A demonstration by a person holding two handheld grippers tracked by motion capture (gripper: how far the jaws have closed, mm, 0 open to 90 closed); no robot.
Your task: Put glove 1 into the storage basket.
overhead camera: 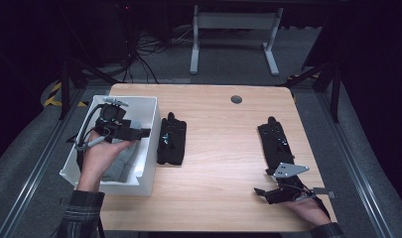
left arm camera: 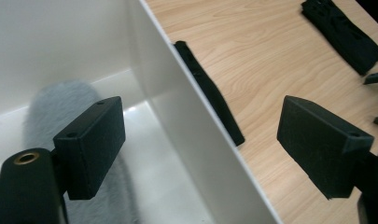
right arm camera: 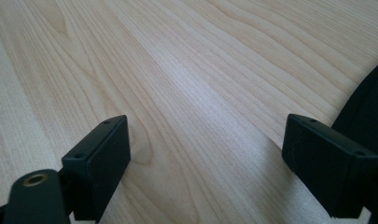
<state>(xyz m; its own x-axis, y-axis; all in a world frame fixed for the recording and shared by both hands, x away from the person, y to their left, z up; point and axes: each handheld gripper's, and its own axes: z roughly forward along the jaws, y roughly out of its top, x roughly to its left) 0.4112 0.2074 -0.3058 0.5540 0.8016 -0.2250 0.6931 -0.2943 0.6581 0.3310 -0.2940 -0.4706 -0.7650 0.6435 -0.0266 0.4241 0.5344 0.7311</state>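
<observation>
A white bin stands at the table's left with a grey cloth lying in it. My left gripper hovers open over the bin, pointing right. In the left gripper view its jaws straddle the bin's right wall, with the grey cloth behind the left jaw. A black folded garment lies just outside that wall. A second black garment lies at the right. My right gripper rests open and empty near the front right edge, with that garment's edge beside its right jaw.
The wooden table has a round grey grommet near its far edge. Behind it, a white desk frame and cables stand on the grey floor. Bare wood lies between the two black garments.
</observation>
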